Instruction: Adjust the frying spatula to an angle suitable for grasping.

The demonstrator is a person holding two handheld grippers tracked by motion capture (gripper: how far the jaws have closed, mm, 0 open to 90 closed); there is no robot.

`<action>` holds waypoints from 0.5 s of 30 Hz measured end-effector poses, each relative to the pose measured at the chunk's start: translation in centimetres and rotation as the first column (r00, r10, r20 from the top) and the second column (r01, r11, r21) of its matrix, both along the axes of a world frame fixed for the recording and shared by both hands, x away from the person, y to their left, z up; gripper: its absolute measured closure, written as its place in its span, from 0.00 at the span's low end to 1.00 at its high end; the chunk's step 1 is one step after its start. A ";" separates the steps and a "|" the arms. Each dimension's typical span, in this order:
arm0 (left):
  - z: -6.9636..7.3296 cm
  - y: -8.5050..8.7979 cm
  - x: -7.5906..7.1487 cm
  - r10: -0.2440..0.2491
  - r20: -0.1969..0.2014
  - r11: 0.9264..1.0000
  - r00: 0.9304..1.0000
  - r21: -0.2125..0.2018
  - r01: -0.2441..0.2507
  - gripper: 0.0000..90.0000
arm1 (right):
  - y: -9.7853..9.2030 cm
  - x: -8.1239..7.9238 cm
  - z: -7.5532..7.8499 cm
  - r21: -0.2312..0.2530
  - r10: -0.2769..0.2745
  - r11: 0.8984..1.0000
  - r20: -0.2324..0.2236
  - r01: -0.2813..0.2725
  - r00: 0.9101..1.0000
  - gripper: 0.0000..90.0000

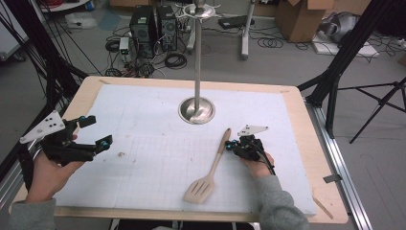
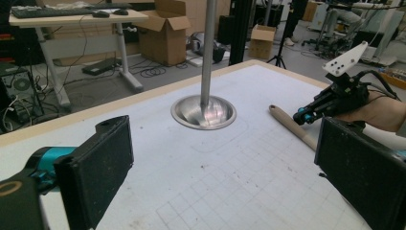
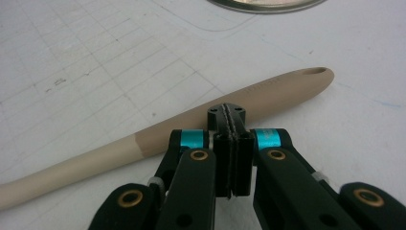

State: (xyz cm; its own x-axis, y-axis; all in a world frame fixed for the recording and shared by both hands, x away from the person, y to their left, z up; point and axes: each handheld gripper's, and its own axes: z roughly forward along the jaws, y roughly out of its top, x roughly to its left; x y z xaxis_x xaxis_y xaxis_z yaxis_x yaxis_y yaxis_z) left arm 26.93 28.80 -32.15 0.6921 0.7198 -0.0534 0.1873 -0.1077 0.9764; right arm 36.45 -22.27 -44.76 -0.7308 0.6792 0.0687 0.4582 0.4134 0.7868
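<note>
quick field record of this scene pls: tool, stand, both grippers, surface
tool: slotted spatula, pale, lying flat, slotted head toward the person, handle end toward the stand
stand: metal pole on a round base, upright, apart from the spatula
right gripper: jaws shut with nothing between them, tips right by the spatula handle; contact cannot be told
left gripper: jaws open, empty, held at the left edge of the table
surface: white gridded mat on a wooden table
</note>
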 end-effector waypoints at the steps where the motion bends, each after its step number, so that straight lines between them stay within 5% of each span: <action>1: 0.0 0.1 -0.1 0.001 -0.001 1.000 1.000 0.001 -0.001 0.07 | 0.1 0.1 0.0 0.001 0.001 1.000 -0.001 -0.001 1.000 1.00; 9: 0.1 0.7 -0.5 0.018 0.003 1.000 1.000 0.001 -0.018 0.07 | 1.1 0.5 0.2 -0.010 0.000 1.000 0.005 0.000 1.000 1.00; 15: 0.1 0.5 0.0 0.010 0.002 1.000 1.000 -0.007 -0.010 0.07 | 2.0 -1.0 1.9 0.034 0.103 0.994 0.032 -0.104 0.994 1.00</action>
State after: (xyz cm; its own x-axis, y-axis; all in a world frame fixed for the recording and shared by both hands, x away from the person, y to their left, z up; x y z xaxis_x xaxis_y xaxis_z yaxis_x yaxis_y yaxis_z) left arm 26.95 29.34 -32.08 0.6851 0.7262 -0.0573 0.1867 -0.0990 0.9774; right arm 35.46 -20.29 -42.88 -0.7992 0.5972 0.0683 0.3900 0.4288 0.8149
